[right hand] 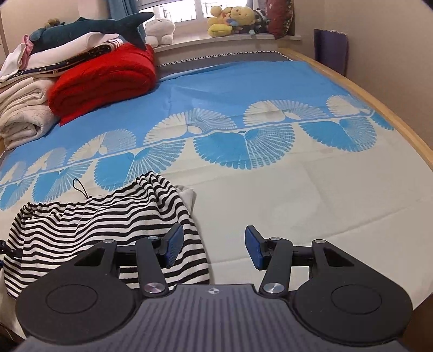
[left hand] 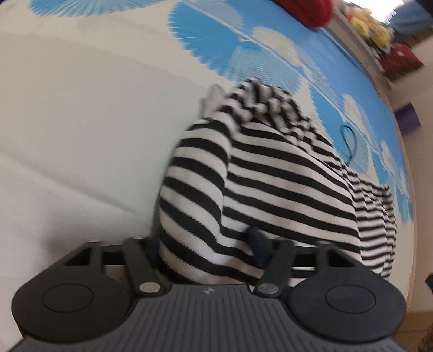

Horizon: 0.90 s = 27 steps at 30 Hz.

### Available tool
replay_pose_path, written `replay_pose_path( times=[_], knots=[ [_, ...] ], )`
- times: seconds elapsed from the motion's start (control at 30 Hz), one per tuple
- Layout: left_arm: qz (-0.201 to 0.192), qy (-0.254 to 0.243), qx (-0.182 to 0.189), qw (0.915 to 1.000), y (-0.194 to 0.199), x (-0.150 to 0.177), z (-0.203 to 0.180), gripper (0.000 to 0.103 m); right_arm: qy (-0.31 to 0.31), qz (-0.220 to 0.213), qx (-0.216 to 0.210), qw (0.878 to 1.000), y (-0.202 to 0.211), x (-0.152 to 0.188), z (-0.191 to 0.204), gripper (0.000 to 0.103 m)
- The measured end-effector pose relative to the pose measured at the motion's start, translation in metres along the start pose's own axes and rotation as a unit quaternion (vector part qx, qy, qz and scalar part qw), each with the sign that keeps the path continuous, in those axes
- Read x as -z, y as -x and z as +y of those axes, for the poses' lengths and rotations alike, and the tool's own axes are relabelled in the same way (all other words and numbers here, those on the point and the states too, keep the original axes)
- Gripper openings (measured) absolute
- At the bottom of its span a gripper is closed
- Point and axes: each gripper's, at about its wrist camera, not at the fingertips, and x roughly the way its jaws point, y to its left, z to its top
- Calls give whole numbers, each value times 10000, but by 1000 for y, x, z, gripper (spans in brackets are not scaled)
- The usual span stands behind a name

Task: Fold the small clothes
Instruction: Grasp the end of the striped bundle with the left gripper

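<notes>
A small black-and-white striped garment [left hand: 270, 176] lies bunched on the blue-and-white bedsheet [left hand: 81, 121]. In the left wrist view it fills the space between the fingers, and the cloth hides the pads of my left gripper [left hand: 208, 251], so the jaw state is unclear. In the right wrist view the garment [right hand: 108, 224] lies at the lower left. My right gripper [right hand: 215, 249] is open and empty, with its left blue pad [right hand: 174, 243] over the garment's right edge.
A red folded blanket [right hand: 105, 78], cream towels [right hand: 21, 113] and a shark plush [right hand: 89, 27] are piled at the far left. Plush toys [right hand: 232, 19] sit on the windowsill. The wooden bed edge [right hand: 400, 119] curves along the right. A black cord loop [right hand: 79, 186] lies by the garment.
</notes>
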Motion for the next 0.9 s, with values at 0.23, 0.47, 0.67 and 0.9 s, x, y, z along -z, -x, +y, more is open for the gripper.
replay_pose_path(
  times=[0.23, 0.47, 0.67, 0.9],
  knots=[
    [-65, -21, 358, 9993, 11, 2, -6, 15, 85, 4, 0, 10000, -3, 0, 9, 52],
    [-500, 21, 751, 9959, 50, 8, -5, 11, 110, 1, -45, 9999, -7, -3, 20, 52],
    [-631, 153, 114, 9978, 69, 13, 3, 10, 116, 31, -92, 9999, -12, -2, 23, 52],
    [-740, -162, 108, 9971, 82, 17, -26, 10, 6, 45, -132, 9999, -16, 1, 18, 52]
  ],
)
